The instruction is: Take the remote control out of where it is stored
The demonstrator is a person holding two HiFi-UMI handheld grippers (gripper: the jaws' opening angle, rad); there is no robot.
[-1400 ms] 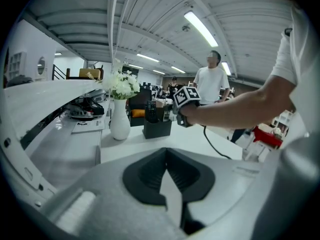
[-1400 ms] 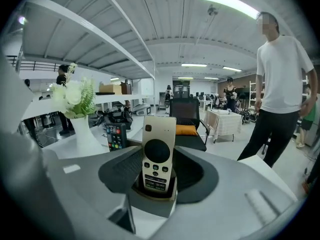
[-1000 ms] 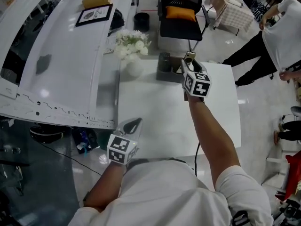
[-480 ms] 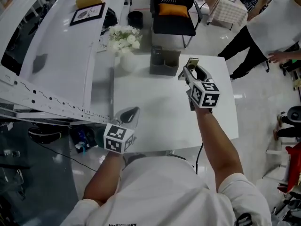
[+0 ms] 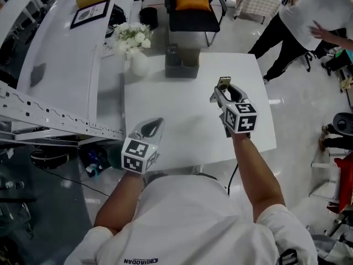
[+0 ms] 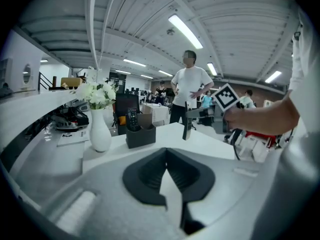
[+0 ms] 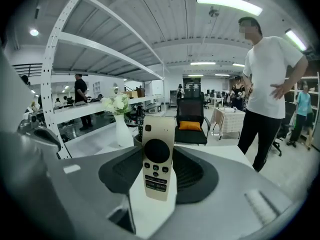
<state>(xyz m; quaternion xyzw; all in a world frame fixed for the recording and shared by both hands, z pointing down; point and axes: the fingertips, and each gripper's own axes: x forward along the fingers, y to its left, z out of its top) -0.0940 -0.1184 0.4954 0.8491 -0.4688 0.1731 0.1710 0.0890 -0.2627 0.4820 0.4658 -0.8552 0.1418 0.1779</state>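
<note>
My right gripper (image 5: pixel 223 90) is shut on a cream remote control (image 5: pixel 223 83), held upright above the right middle of the white table (image 5: pixel 182 131). In the right gripper view the remote control (image 7: pixel 158 151) stands between the dark pads, buttons facing the camera. The dark grey holder (image 5: pixel 182 66) at the table's far edge is well beyond it and has a black remote (image 5: pixel 172 51) standing in it. My left gripper (image 5: pixel 152 128) hovers at the table's near left corner, its jaws together with nothing in them. From the left gripper view the holder (image 6: pixel 140 135) shows ahead.
A white vase of flowers (image 5: pixel 136 59) stands left of the holder. A black chair with an orange cushion (image 5: pixel 191 4) is behind the table. A long white shelf (image 5: pixel 60 65) runs along the left. A person (image 5: pixel 309 21) stands at the far right.
My right gripper has drawn back from the holder toward me, carrying the cream remote. The left gripper has shifted only a little at the table's near left corner.
</note>
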